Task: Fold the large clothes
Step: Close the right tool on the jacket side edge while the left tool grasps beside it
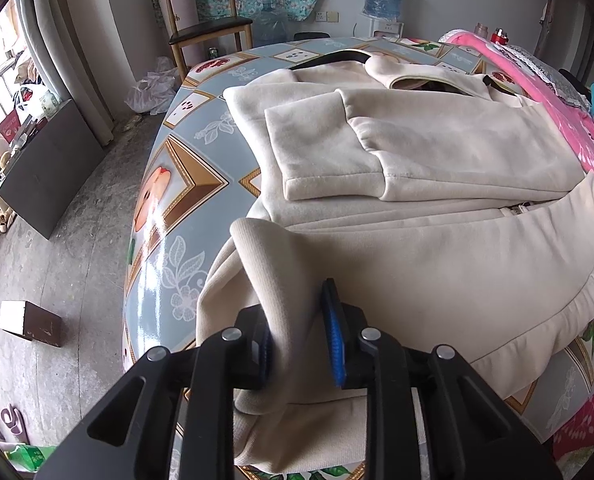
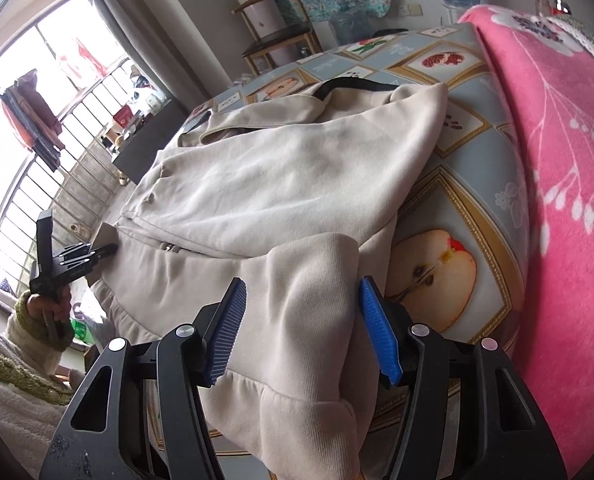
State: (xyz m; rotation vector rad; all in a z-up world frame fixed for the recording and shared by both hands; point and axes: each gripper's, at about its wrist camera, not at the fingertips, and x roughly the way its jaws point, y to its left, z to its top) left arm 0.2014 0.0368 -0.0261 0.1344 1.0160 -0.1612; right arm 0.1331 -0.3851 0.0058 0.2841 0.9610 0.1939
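Fruit-patterned counter (image 1: 185, 168) carries a cream jacket (image 1: 437, 152), sleeves already folded across its chest. Left gripper (image 1: 297, 320) pinches one hem corner in narrow jaws; right gripper (image 2: 301, 320) brackets the other, half-wide. Bottom-up fold apparently remains.

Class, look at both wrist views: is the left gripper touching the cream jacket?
Touching. The left wrist view shows a raised fold of the cream jacket pinched between the blue pads of the left gripper.
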